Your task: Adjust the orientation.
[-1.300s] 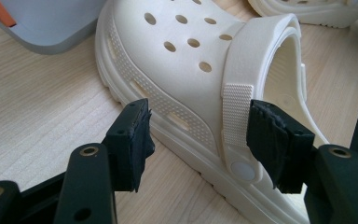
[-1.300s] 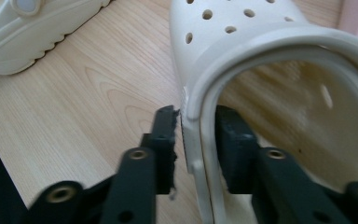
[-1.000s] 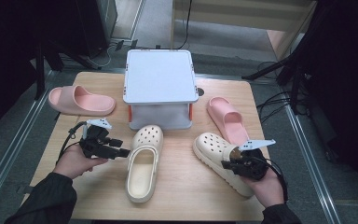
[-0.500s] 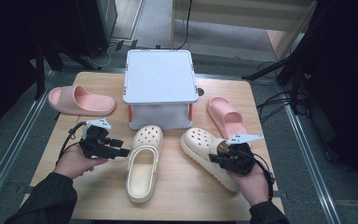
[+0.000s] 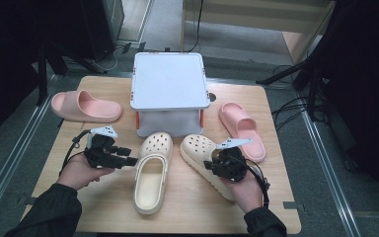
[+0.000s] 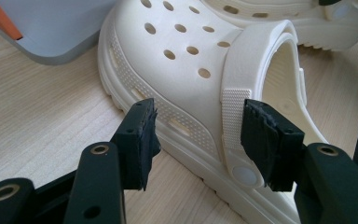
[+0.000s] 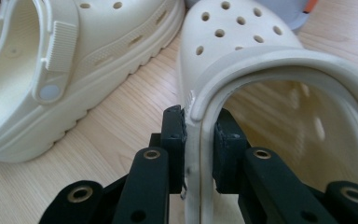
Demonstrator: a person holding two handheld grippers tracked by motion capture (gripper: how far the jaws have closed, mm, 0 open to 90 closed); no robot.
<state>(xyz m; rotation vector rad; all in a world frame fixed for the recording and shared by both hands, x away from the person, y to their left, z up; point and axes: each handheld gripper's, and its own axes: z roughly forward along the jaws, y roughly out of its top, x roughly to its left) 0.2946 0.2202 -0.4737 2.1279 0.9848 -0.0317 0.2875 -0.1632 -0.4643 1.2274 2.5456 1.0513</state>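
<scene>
Cream-coloured clogs lie side by side on the wooden table (image 5: 103,217), in front of a grey lidded storage box (image 5: 168,94). The right gripper (image 5: 211,165) pinches the rim of the right clog (image 5: 208,160), its jaws pressed onto the wall at the shoe's opening. The left gripper (image 5: 130,161) has its jaws spread, just beside the left clog (image 5: 152,178) near its strap rivet. 2 pink slides rest apart: 1 (image 5: 85,107) left of the box, the other (image 5: 242,130) right of it.
</scene>
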